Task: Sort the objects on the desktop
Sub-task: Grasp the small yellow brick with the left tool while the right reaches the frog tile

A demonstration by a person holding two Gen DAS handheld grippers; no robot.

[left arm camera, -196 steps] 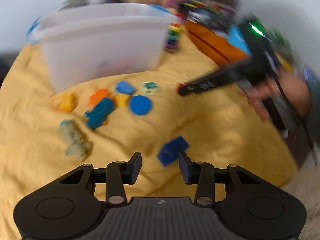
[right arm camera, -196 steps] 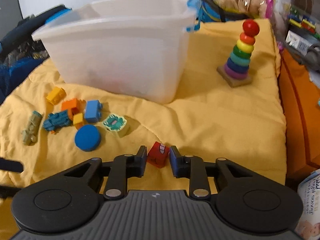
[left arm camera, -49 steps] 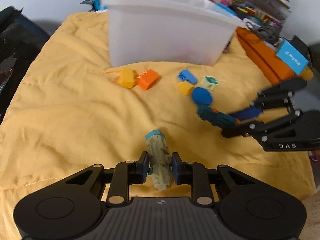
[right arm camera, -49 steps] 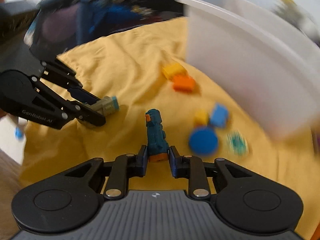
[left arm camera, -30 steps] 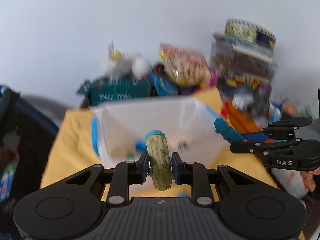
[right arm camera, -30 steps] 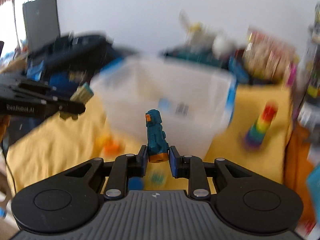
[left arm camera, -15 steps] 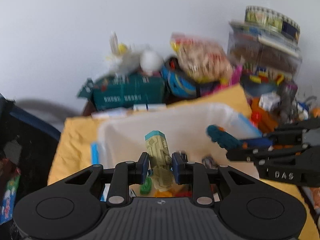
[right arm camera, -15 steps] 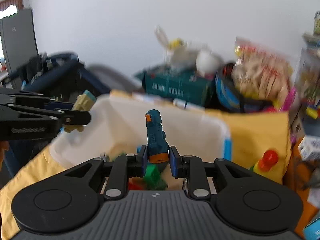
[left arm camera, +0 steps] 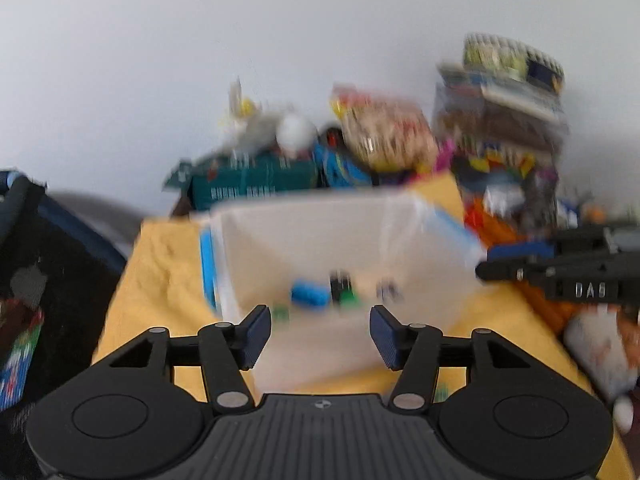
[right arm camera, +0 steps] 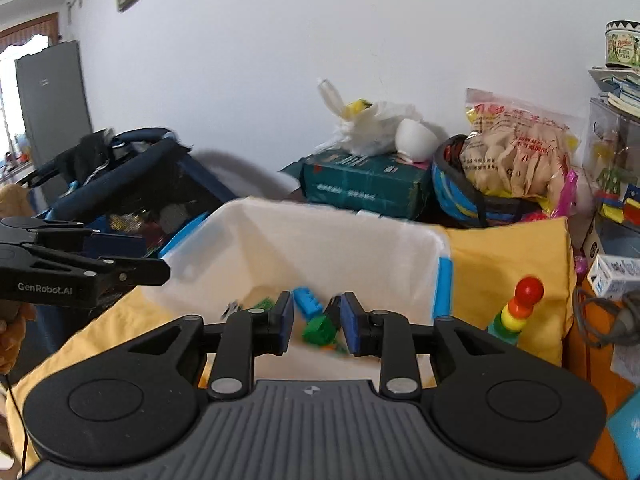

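Note:
Both grippers hover over the white translucent bin on the yellow blanket. My left gripper is open with its jaws still opening, and nothing is between its blue pads. My right gripper has its jaws opening a little, with no toy pressed between the pads. On the bin floor lie a blue brick, a green brick and other small toys. I cannot make out the olive toy or the teal dinosaur toy. Each gripper shows in the other's view: the right gripper, the left gripper.
A rainbow ring stacker stands on the blanket right of the bin. Behind the bin are a teal box, a snack bag and a white plastic bag. A dark blue stroller stands at the left.
The olive toy has left the left gripper, whose jaws have spread wide. The teal dinosaur toy is gone from the right gripper, whose pads have parted slightly.

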